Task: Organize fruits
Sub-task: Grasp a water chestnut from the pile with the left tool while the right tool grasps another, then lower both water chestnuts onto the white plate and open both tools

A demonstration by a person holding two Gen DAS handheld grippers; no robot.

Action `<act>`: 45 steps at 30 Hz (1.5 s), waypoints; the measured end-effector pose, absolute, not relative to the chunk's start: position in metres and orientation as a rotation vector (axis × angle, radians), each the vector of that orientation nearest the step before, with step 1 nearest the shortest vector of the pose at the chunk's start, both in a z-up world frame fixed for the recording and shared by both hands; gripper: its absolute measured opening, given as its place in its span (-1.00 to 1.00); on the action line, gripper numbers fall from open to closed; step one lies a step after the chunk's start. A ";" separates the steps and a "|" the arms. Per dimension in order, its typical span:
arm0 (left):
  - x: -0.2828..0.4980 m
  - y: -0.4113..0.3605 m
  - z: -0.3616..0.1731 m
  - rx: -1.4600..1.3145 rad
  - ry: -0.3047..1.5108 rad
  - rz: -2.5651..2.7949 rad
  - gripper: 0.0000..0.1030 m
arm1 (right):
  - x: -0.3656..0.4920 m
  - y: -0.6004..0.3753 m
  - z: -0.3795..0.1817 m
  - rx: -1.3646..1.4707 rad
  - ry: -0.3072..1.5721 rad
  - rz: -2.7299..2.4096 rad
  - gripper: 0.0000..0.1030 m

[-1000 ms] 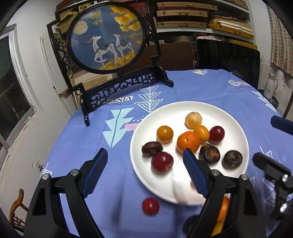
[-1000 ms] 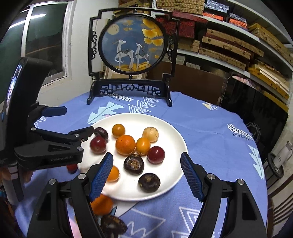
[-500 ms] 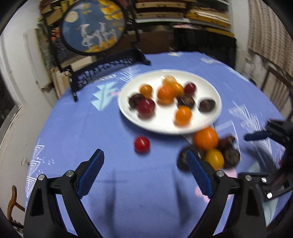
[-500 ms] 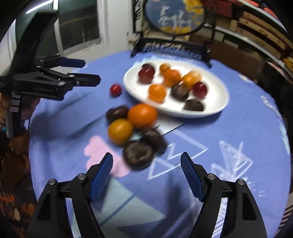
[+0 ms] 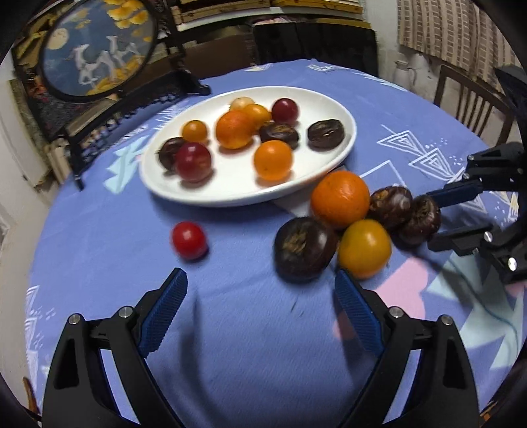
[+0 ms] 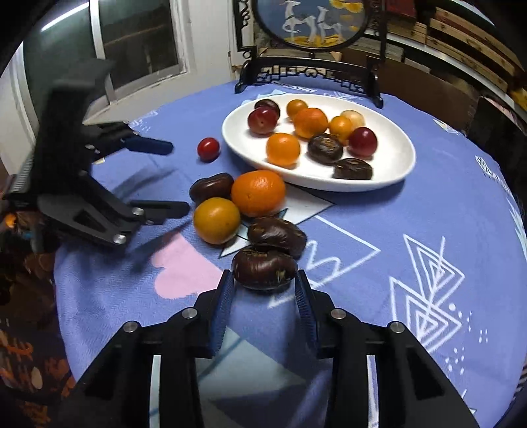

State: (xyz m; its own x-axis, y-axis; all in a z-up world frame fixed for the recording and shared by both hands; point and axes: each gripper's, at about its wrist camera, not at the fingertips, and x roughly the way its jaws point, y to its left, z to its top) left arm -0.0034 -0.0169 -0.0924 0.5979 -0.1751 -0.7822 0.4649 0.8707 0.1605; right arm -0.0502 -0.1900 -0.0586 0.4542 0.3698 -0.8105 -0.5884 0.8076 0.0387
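A white plate [image 5: 227,192] [image 6: 400,158] holds several fruits. Loose on the blue cloth lie an orange [image 5: 340,198] [image 6: 258,192], a yellow-orange fruit [image 5: 364,248] [image 6: 216,220], three dark chestnuts and a red cherry tomato [image 5: 189,239] [image 6: 208,148]. My right gripper [image 6: 263,283] has its pads on both sides of the nearest dark chestnut [image 6: 264,269] [image 5: 420,220], which rests on the cloth. My left gripper [image 5: 260,296] is open and empty, just in front of another dark chestnut [image 5: 304,248].
A round deer-picture screen on a black stand [image 5: 98,52] [image 6: 309,29] stands behind the plate. A wooden chair [image 5: 467,98] is at the far right table edge. Shelves line the back wall.
Both grippers have pulled back from the plate and dropped toward the loose fruit. My right gripper has narrowed around the nearest dark chestnut.
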 end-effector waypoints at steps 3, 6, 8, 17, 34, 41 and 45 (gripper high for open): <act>0.010 -0.026 -0.094 0.354 0.869 -0.399 0.67 | -0.052 -0.193 -0.060 -0.256 0.926 0.596 -0.26; 0.016 -0.032 -0.095 0.329 0.901 -0.440 -0.03 | -0.052 -0.195 -0.061 -0.245 0.925 0.593 -0.26; 0.015 -0.036 -0.099 0.315 0.933 -0.451 -0.26 | -0.051 -0.195 -0.062 -0.237 0.923 0.587 -0.26; -0.016 -0.028 -0.066 0.290 0.854 -0.436 -0.26 | -0.054 -0.200 -0.053 -0.205 0.897 0.576 -0.49; -0.020 -0.015 -0.063 0.232 0.865 -0.408 -0.26 | -0.050 -0.192 -0.075 -0.266 0.953 0.516 -0.15; -0.019 -0.011 -0.059 0.205 0.855 -0.423 -0.26 | -0.052 -0.199 -0.059 -0.250 0.913 0.519 -0.17; -0.015 -0.013 -0.051 0.203 0.839 -0.422 -0.26 | -0.046 -0.201 -0.044 -0.240 0.884 0.520 -0.17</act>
State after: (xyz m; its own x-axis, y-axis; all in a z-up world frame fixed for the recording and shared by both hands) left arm -0.0153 -0.0130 -0.0509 0.5917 -0.2814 -0.7554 0.4389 0.8985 0.0092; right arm -0.0461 -0.2008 -0.0442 0.5211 0.3326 -0.7860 -0.5261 0.8504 0.0111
